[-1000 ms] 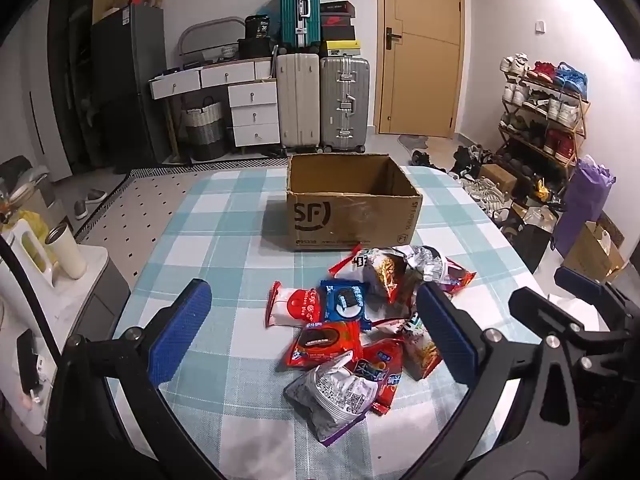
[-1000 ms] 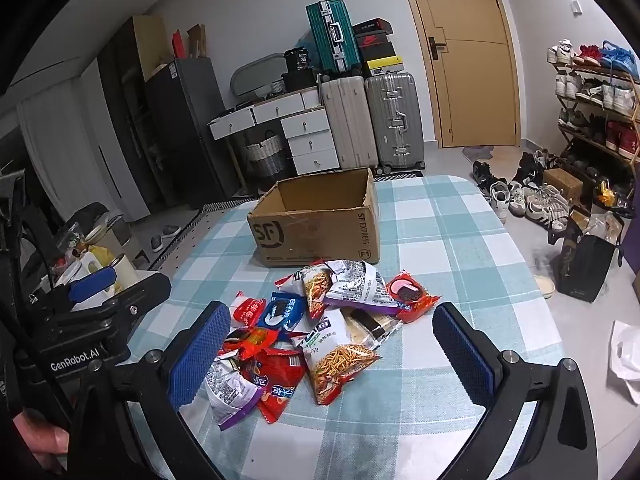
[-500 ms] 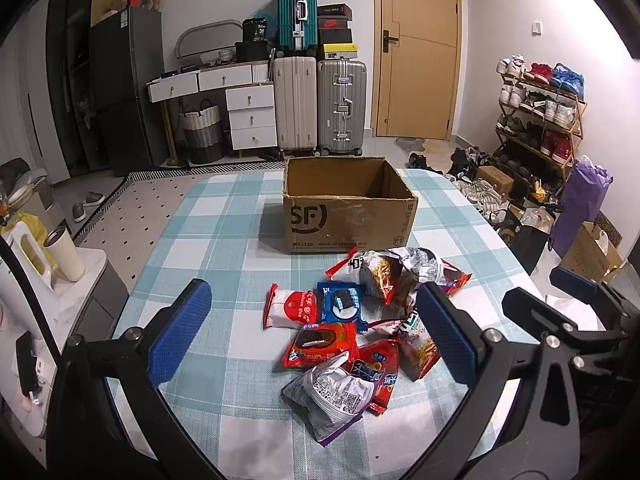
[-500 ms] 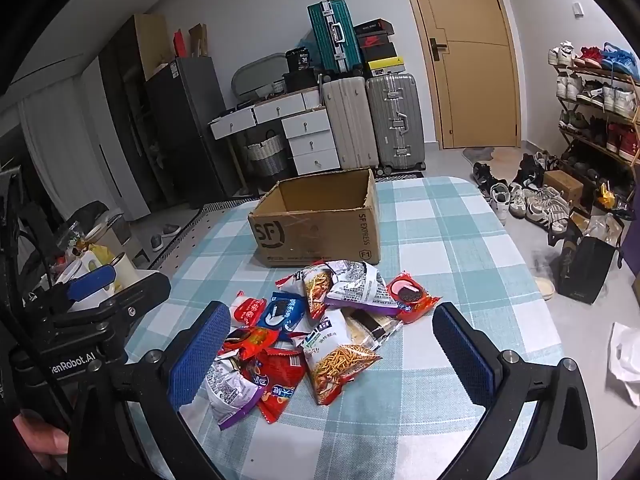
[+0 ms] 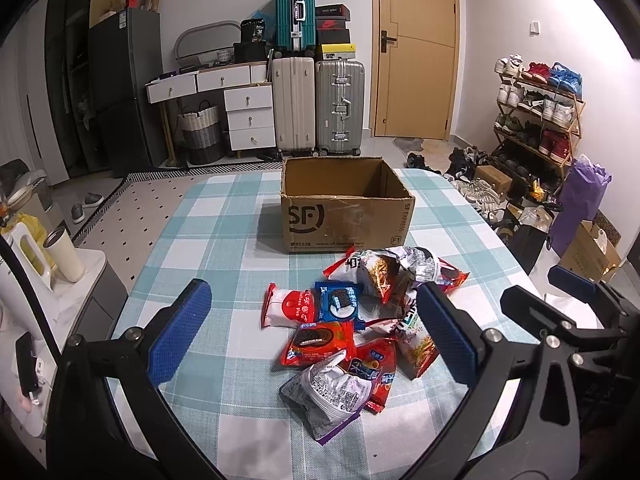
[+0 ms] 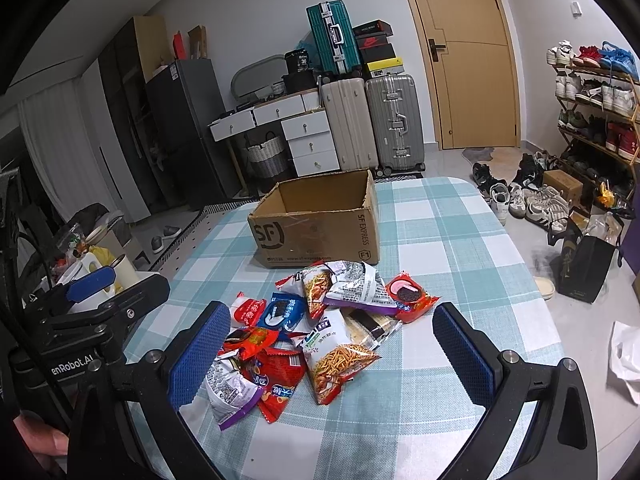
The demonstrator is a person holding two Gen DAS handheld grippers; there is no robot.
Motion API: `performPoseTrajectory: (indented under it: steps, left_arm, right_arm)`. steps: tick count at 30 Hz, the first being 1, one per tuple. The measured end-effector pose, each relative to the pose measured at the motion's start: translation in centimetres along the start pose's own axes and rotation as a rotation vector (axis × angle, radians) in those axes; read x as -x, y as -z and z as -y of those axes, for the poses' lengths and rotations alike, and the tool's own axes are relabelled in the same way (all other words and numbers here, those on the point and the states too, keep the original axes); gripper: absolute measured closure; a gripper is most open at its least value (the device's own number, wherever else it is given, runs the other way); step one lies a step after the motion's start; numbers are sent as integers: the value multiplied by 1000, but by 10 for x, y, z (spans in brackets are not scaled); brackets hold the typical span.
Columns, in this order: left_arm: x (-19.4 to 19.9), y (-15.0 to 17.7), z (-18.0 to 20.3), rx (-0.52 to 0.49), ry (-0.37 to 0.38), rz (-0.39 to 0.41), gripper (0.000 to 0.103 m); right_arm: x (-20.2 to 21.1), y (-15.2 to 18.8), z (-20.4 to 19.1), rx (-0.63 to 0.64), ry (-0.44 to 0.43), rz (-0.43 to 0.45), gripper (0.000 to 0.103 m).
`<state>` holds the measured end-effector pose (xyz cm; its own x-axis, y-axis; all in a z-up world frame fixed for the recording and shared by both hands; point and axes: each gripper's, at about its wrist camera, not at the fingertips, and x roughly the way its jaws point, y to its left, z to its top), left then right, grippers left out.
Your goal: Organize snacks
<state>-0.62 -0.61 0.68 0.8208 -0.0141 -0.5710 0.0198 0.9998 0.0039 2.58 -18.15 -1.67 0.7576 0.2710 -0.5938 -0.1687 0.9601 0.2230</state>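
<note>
A pile of snack packets [image 5: 352,320] lies on the checked tablecloth [image 5: 208,240], in front of an open, empty SF cardboard box [image 5: 346,216]. The pile holds a red Oreo packet [image 5: 318,338], a blue Oreo packet [image 5: 340,306], a silver-purple bag [image 5: 324,396] and noodle-snack bags [image 6: 336,360]. My left gripper [image 5: 316,336] is open and empty, held above the near side of the pile. My right gripper [image 6: 330,356] is open and empty, also above the pile [image 6: 316,328]. The box shows in the right wrist view too [image 6: 320,232].
Suitcases [image 5: 320,104] and a white drawer unit [image 5: 248,116] stand behind the table. A shoe rack [image 5: 536,120] and bags [image 5: 580,200] are on the right. A side stand with a white cup [image 5: 66,256] is at the left. The table's right edge [image 6: 540,300] drops to floor.
Both grippers stay open and empty. The left wrist view has shifted slightly, so the box and pile sit a little higher and further left. The snacks have not moved.
</note>
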Motion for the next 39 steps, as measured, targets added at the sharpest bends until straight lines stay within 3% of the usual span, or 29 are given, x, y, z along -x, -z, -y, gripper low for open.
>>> performPoseTrajectory:
  steps: [39]
  left_arm:
    - [-1,5,1,-5,7,-9,1]
  right_arm:
    - [-1,5,0,-4,-8,1,0]
